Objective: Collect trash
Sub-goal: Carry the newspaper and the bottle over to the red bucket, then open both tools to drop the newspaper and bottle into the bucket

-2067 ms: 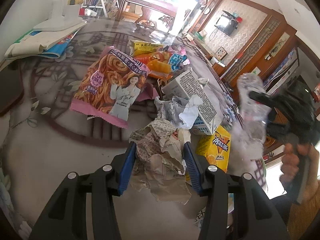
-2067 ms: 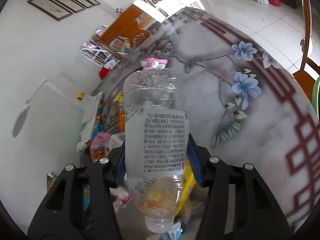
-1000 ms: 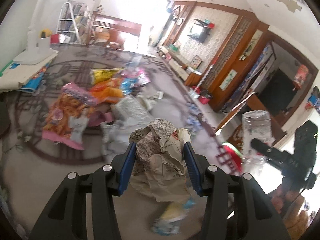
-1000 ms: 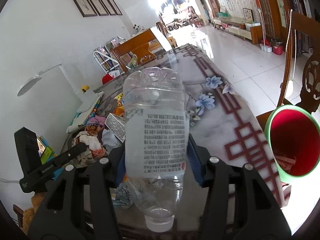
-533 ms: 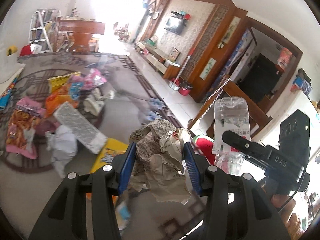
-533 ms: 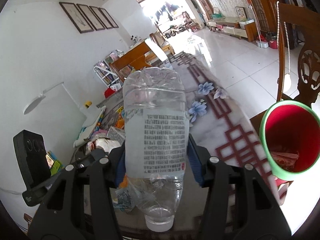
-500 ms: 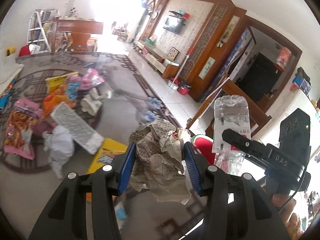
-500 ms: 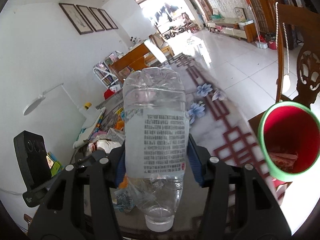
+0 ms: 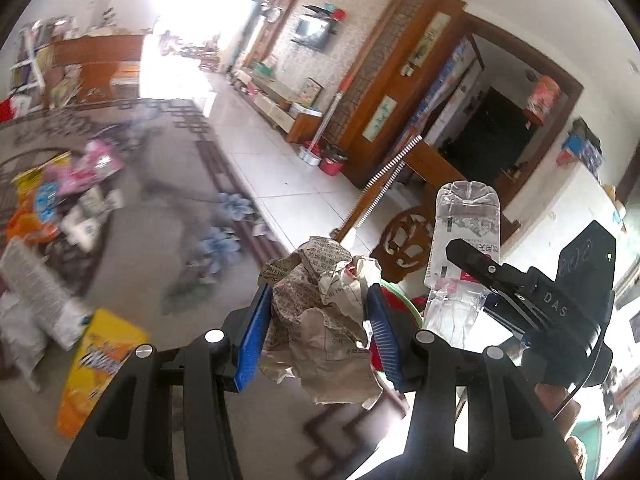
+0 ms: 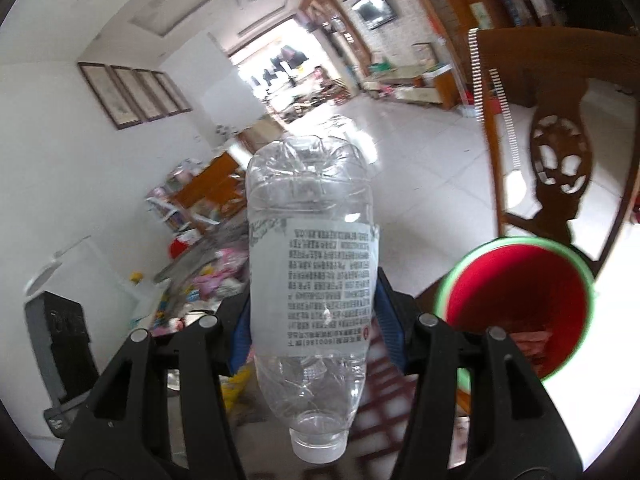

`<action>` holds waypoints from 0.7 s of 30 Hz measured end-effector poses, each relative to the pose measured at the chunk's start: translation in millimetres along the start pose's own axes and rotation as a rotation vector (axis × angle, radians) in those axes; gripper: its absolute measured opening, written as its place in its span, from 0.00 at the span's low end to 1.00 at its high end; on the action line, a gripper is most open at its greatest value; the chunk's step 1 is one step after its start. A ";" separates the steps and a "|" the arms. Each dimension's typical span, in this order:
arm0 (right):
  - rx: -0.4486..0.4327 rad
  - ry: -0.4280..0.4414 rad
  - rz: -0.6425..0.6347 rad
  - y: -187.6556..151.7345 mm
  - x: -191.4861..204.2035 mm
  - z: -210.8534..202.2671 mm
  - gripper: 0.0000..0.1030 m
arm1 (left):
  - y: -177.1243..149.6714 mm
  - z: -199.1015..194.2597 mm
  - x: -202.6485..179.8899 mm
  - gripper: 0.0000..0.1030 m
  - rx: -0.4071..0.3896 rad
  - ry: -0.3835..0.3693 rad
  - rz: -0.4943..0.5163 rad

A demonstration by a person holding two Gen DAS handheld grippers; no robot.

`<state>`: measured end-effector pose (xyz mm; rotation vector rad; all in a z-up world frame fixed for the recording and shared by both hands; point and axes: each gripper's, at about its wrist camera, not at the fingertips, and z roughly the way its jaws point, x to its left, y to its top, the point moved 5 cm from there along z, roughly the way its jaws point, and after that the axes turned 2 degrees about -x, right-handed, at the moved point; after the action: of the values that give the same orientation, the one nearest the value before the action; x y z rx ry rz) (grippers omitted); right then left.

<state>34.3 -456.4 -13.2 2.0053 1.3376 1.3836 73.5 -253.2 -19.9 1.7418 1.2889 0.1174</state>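
left gripper (image 9: 318, 330) clamps crumpled newspaper (image 9: 324, 316), right gripper (image 10: 314, 320) clamps plastic bottle (image 10: 310, 264); red bin (image 10: 516, 312) right of it, wrappers (image 9: 60, 200) left behind.

Crumpled printed paper wad (image 9: 325, 312), matt; clear glossy plastic bottle (image 10: 310, 280); carved dark wood chair (image 10: 560, 152); glossy tiled floor (image 9: 288, 176).

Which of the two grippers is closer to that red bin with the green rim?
Right. The right gripper, holding a plastic bottle, sits just beside the bin. The left gripper, holding crumpled paper, is back over the table.
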 end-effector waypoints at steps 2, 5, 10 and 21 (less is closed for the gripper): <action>-0.003 -0.047 0.012 4.8 -24.2 -1.8 0.50 | 1.9 13.0 -11.7 0.45 0.018 -0.012 0.023; -0.002 -0.100 0.053 5.7 -56.3 -1.2 0.50 | 5.7 37.4 -31.5 0.45 0.051 -0.044 0.061; -0.001 -0.150 0.143 -0.6 -101.7 -2.2 0.50 | 8.5 72.1 -62.2 0.45 0.092 -0.079 0.127; -0.042 -0.247 0.259 -5.0 -162.8 -7.1 0.62 | -2.5 141.5 -112.0 0.62 0.219 -0.159 0.176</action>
<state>13.9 -593.5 -98.9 2.2957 0.9624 1.2035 101.1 -428.3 -53.5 2.0075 1.0637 -0.0637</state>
